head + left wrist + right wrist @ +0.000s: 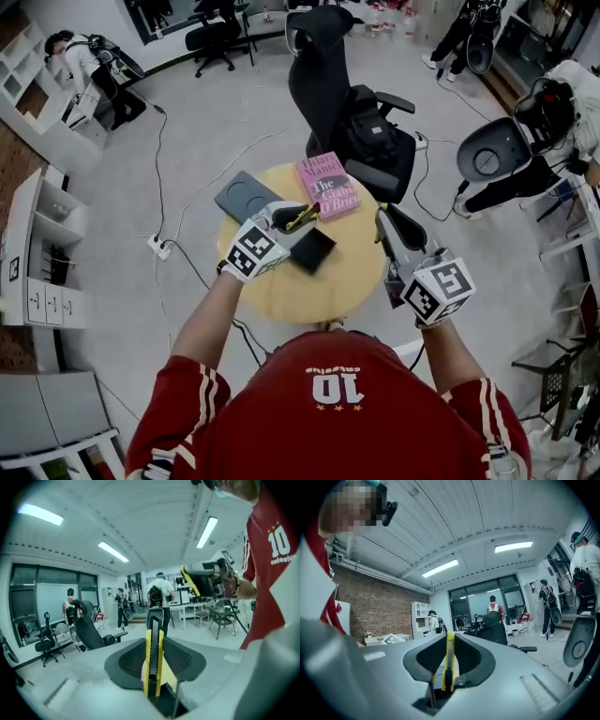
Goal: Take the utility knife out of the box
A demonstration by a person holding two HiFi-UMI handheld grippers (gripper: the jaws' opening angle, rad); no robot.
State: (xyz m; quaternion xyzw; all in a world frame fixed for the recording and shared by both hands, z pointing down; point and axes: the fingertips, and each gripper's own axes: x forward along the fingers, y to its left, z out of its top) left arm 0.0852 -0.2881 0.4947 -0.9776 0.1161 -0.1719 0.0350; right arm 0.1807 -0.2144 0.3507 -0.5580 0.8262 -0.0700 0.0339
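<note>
Red jersey (281, 417), apparently white-striped sleeves (202, 382)

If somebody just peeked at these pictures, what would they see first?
Probably the yellow utility knife, clamped in the left claw over the round wooden table. The right claw grips a thin yellow thing too. Next, the pink book lies just beyond the black box.

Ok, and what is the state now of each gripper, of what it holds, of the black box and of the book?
Left gripper: shut on the utility knife.
Utility knife: out of the box, held above the table.
Right gripper: shut on a second yellow knife.
Black box: on the table; open or closed, I cannot tell.
Pink book: closed, lying flat.
</note>
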